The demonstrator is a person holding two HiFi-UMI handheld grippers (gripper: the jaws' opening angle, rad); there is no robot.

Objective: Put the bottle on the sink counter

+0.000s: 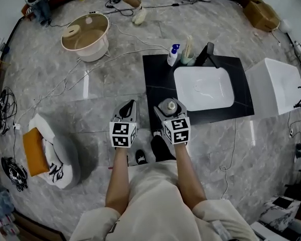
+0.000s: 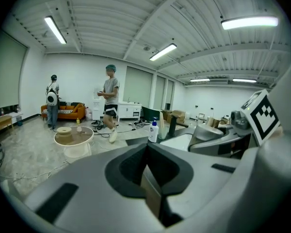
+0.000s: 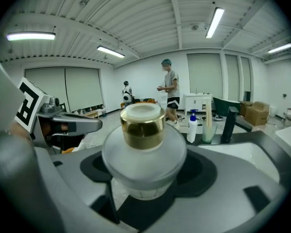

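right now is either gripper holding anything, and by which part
The right gripper holds the frosted glass bottle with the gold cap by its round body; the left gripper, jaws together, holds nothing.

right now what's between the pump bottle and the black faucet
A cup holding pale sticks stands between them, seen in the head view and the right gripper view.

1. My left gripper [image 1: 129, 107] and right gripper [image 1: 169, 108] are grey, each cube checked in black-and-white squares.
2. The bottle [image 3: 144, 152] is frosted white, its cap gold.
3. The sink counter [image 1: 158, 79] is black, the basin [image 1: 203, 88] white.
4. The floor [image 1: 90, 119] is veined grey marble.
5. The pump bottle [image 1: 173, 55] is white, blue-topped.
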